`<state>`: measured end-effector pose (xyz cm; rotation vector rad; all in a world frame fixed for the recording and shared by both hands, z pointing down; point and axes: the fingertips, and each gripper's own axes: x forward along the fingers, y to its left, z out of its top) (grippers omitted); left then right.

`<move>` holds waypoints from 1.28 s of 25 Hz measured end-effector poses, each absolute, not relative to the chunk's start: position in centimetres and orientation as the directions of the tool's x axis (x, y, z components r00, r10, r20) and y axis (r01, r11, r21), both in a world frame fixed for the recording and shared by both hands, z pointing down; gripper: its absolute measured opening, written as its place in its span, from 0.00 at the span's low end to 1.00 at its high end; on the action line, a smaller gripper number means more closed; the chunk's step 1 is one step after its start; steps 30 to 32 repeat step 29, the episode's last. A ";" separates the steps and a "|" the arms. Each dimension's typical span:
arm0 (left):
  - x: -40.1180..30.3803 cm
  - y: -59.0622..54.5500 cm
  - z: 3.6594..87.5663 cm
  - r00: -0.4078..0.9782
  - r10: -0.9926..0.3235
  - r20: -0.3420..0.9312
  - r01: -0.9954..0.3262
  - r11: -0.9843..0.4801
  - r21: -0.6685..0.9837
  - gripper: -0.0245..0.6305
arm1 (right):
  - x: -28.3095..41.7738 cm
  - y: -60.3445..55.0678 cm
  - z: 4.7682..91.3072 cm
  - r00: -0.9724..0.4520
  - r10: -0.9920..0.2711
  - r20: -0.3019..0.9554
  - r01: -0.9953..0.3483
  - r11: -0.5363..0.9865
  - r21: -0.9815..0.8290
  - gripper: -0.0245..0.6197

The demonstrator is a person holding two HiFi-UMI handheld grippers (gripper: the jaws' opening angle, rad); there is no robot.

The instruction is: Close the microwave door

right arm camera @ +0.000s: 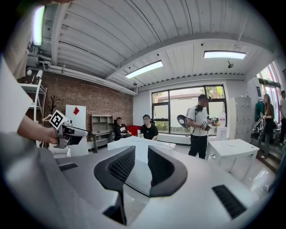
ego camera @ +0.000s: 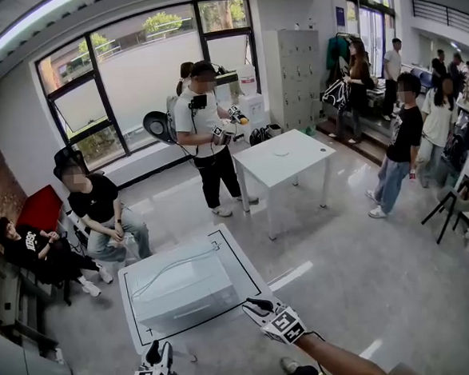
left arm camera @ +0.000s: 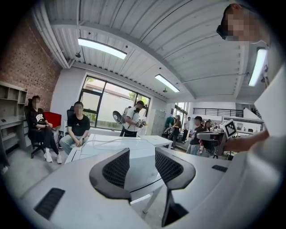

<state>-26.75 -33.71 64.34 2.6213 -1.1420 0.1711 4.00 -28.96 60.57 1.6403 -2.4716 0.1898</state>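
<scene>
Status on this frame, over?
Both empty: left gripper open, right gripper open. The microwave sits on the table, door state unclear from above. Nothing in the way.

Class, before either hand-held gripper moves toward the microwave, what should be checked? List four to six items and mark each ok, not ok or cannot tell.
1. Left hand-held gripper jaws apart, nothing between them: ok.
2. Right hand-held gripper jaws apart, nothing between them: ok.
3. White box-shaped microwave sits within the black outline on the white square table: ok.
4. Neither hand-held gripper touches the microwave: ok.
5. Door open or shut: cannot tell; the head view shows no door swung out.
6. Seated person in black T-shirt is apart from the table: ok.
</scene>
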 end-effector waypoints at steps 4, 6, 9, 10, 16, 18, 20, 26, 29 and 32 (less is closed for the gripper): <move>-26.1 -33.3 64.1 0.684 -0.696 0.218 -0.729 -0.654 0.201 0.30 | 4.5 -28.5 60.7 -0.358 -0.906 0.225 -0.928 0.372 0.019 0.17; -25.6 -33.0 64.1 0.689 -0.691 0.217 -0.724 -0.658 0.205 0.30 | 4.6 -28.2 60.8 -0.354 -0.906 0.233 -0.926 0.374 0.045 0.15; -24.7 -32.4 64.3 0.696 -0.684 0.220 -0.718 -0.666 0.202 0.30 | 4.8 -27.6 60.9 -0.353 -0.907 0.230 -0.926 0.374 0.055 0.14; -24.5 -32.3 64.3 0.698 -0.681 0.221 -0.716 -0.669 0.199 0.30 | 4.9 -27.5 61.0 -0.352 -0.908 0.228 -0.926 0.373 0.055 0.13; -23.7 -31.9 64.8 0.704 -0.671 0.233 -0.710 -0.674 0.206 0.30 | 5.1 -27.1 61.1 -0.349 -0.912 0.218 -0.928 0.368 0.055 0.12; -23.5 -32.0 65.3 0.706 -0.667 0.240 -0.708 -0.675 0.205 0.30 | 5.2 -27.1 61.1 -0.347 -0.913 0.216 -0.929 0.366 0.052 0.12; -23.0 -32.1 65.4 0.709 -0.663 0.241 -0.705 -0.679 0.207 0.30 | 5.6 -27.1 61.2 -0.344 -0.914 0.217 -0.930 0.363 0.051 0.12; -22.0 -32.8 65.3 0.721 -0.649 0.242 -0.692 -0.689 0.216 0.30 | 6.2 -27.5 60.7 -0.337 -0.915 0.220 -0.933 0.357 0.054 0.12; -21.5 -33.4 65.1 0.726 -0.645 0.240 -0.688 -0.693 0.216 0.30 | 6.5 -27.9 60.8 -0.335 -0.916 0.220 -0.933 0.355 0.056 0.12; -21.5 -33.4 65.1 0.726 -0.645 0.240 -0.688 -0.693 0.216 0.30 | 6.5 -27.9 60.8 -0.335 -0.916 0.220 -0.933 0.355 0.056 0.12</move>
